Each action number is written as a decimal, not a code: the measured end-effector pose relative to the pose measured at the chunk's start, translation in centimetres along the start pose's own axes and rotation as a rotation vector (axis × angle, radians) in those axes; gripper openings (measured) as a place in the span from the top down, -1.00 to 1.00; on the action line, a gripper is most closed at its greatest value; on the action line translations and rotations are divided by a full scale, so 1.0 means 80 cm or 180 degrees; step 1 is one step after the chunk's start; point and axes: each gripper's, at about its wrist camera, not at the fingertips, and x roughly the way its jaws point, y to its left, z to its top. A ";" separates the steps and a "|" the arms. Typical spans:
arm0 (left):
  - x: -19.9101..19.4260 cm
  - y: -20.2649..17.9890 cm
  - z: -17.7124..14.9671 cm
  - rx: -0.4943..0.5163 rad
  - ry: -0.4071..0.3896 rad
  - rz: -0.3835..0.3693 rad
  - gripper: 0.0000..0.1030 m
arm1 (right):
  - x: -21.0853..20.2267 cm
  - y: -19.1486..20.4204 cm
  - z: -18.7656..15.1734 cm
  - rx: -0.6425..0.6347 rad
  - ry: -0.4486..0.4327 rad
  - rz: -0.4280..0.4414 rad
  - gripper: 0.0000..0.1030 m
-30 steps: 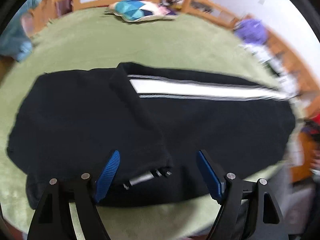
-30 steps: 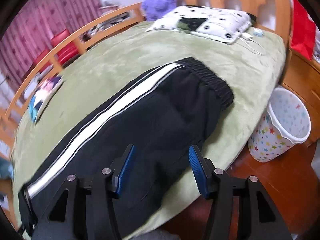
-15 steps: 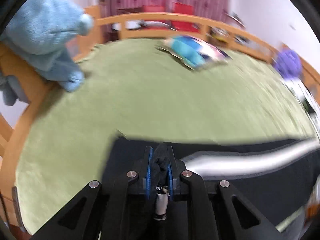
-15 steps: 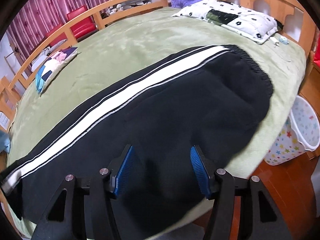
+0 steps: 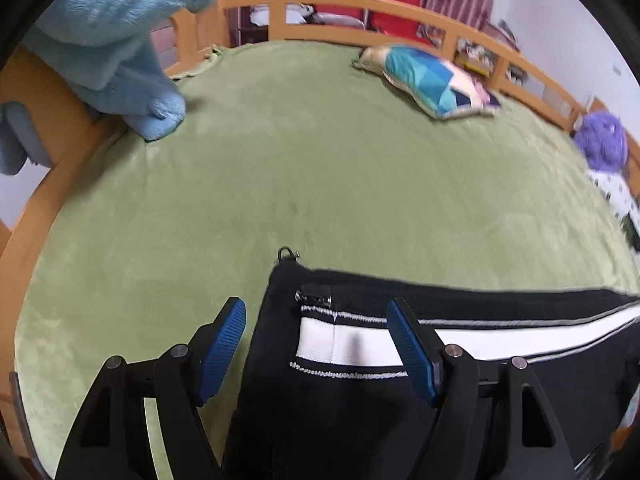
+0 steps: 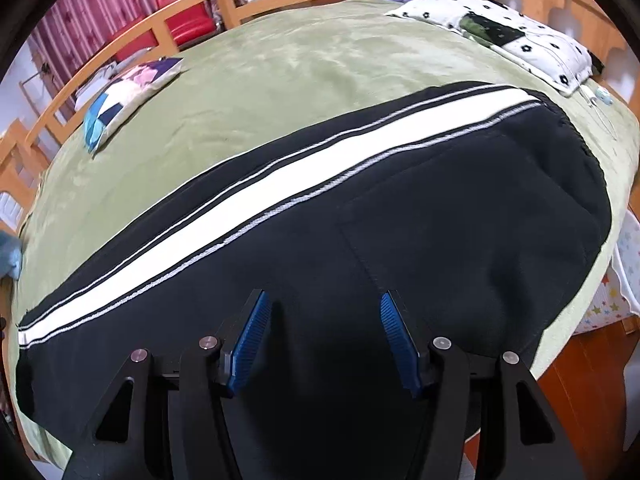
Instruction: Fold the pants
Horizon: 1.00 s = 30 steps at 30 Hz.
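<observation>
**Pants laid out, both tongs free: watch the cuff and the overhang**

Pants (image 5: 360,380) lie stretched along the near side of the green bed (image 5: 320,168), white stripe up. In the left wrist view your left tongs (image 5: 316,344) stand open over the cuff end, holding nothing, one blue finger (image 5: 222,344) over bare bedding and the other over the stripe. If you close here you may catch only the top layer, or pinch the bed cover with it, and the fold will drag crooked. The small zipper pull (image 5: 288,254) at the cuff corner could snag a finger too.

In the right wrist view your right tongs (image 6: 322,340) are also spread wide and empty, above the dark seat of the pants near the waistband (image 6: 576,152). This part lies close to the bed's edge, with a star-patterned bin (image 6: 624,280) below. Pull toward yourself and the heavy waist end could slide off. The fabric looks thick, so a shallow bite may slip.
</observation>
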 end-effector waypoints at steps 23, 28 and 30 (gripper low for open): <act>0.075 0.002 0.026 0.0004 0.0352 0.0016 0.35 | 0.017 0.083 0.053 -0.0558 -0.0160 0.0203 -0.15; 0.037 -0.002 0.021 0.0080 0.0109 0.0274 -0.26 | 0.039 0.154 0.071 -0.1217 -0.0300 0.0439 -0.40; 0.030 0.003 0.019 -0.0032 0.0145 0.0136 -0.26 | 0.053 0.180 0.076 -0.1466 -0.0278 0.0530 -0.44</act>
